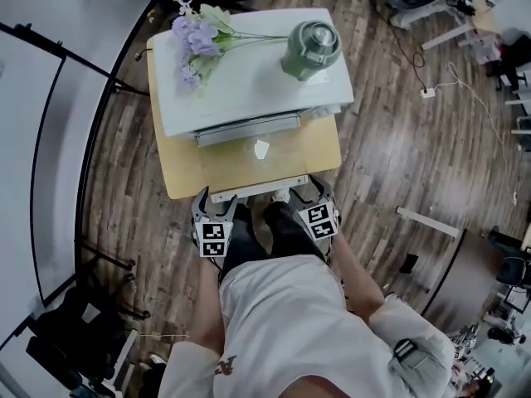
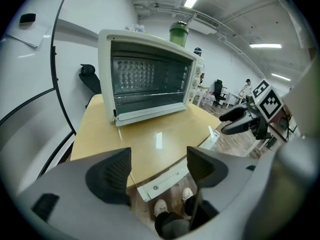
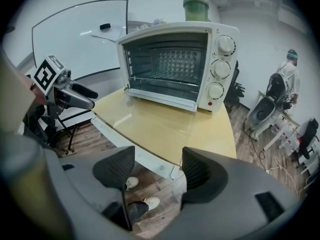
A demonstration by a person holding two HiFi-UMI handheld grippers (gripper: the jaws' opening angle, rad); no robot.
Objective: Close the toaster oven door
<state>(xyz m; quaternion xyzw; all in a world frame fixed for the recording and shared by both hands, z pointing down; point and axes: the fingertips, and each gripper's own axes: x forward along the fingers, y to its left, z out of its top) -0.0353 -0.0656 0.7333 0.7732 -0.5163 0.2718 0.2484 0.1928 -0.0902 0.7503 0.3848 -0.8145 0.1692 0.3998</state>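
Toaster oven (image 1: 249, 81) door (image 1: 259, 162) lies open and flat; its front edge sits just ahead of both grippers. Left gripper (image 1: 217, 199) and right gripper (image 1: 305, 191): jaws apart; nothing between them.

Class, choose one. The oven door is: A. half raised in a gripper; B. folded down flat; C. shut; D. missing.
B: the door lies level in front of the oven, and the rack inside is open to view.

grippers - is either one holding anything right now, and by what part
Nothing is held. The left gripper and right gripper both stand open and empty, near the white bar handle of the lowered glass oven door.
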